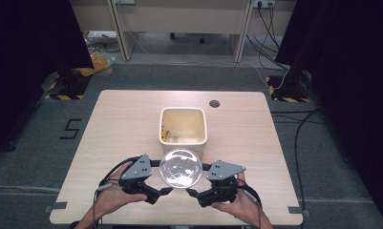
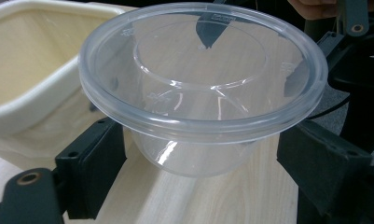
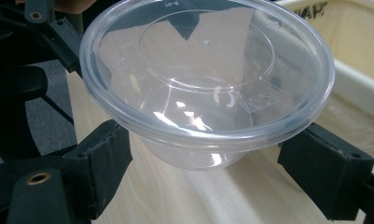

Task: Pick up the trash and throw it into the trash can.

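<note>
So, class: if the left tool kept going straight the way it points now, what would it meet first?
The clear lidded bowl, already between the left tool's jaws; behind it, probably the right tool, though depth is unclear.

- Light wood table (image 1: pixel 122 119) with a small dark round grommet (image 1: pixel 214 103) near its far edge.
- Grey carpet floor (image 1: pixel 31 152); a "5" mark (image 1: pixel 70 129) in black tape left of the table.
- Black curtains (image 1: pixel 26 43) on both sides.
- Stand bases with yellow-black hazard tape (image 1: pixel 64 97) at both far corners.
- Beige desk (image 1: pixel 179 19) at the back; black cables (image 1: pixel 270 28) trail over the floor at right.
</note>
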